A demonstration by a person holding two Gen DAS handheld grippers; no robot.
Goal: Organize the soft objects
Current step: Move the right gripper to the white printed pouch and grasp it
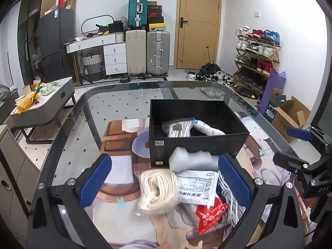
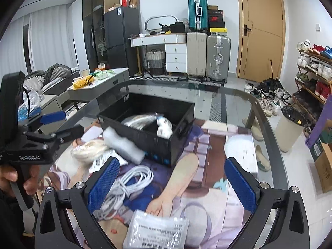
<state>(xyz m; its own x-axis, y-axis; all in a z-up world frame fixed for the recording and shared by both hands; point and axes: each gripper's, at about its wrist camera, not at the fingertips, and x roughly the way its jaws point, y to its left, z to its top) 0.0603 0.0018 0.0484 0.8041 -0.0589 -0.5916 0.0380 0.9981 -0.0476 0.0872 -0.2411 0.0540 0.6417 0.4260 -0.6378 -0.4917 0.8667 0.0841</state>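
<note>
On the glass tabletop (image 1: pixel 68 145), left to right: left claw (image 1: pixel 166 178) released, blue pads wide apart; bagged coil of cream rope (image 1: pixel 158 188) lies between them, touching neither. White foam sheet (image 1: pixel 191 158) leans on the black rectangular box (image 1: pixel 199 143) just beyond. Right claw (image 2: pixel 172 183) also released, white cable bundle (image 2: pixel 126 184) by its left pad. Risk: slick bag slips, or closing pads snag the printed plastic pouch (image 1: pixel 196 186) overlapping it.
</note>
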